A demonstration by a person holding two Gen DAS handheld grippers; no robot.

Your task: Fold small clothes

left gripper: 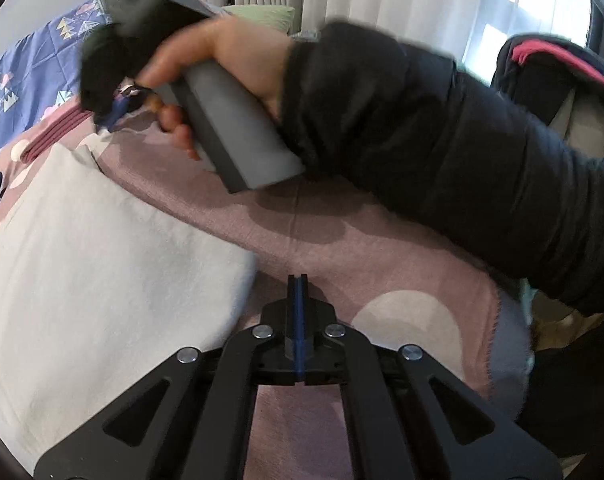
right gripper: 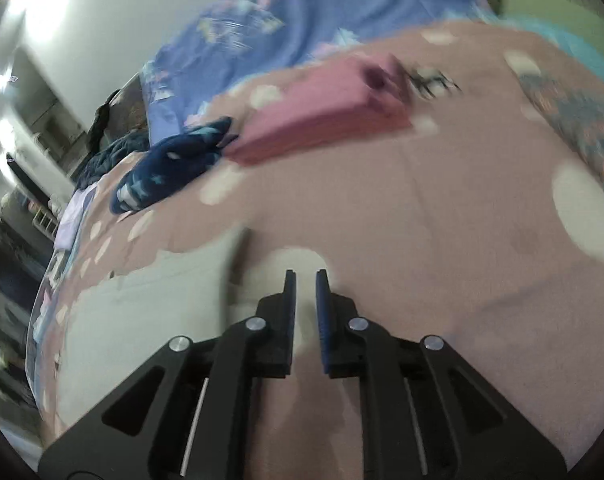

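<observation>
A white cloth (left gripper: 102, 248) lies flat on the pink dotted bedspread (left gripper: 382, 264) at the left; it also shows in the right wrist view (right gripper: 142, 320), lower left. My left gripper (left gripper: 298, 280) is shut and empty, just off the cloth's right edge. My right gripper (right gripper: 305, 276) is slightly open and empty above the bedspread (right gripper: 422, 220), beside the cloth's edge. In the left wrist view the right gripper (left gripper: 110, 116), held by a hand with a black sleeve, hovers over the cloth's far corner.
A folded pink garment (right gripper: 322, 120) and a crumpled navy star-print garment (right gripper: 170, 164) lie farther back on the bed. A blue patterned quilt (right gripper: 302, 12) lies behind. A patterned cloth (right gripper: 582, 128) lies at the right. A dark bag (left gripper: 562, 92) stands off the bed.
</observation>
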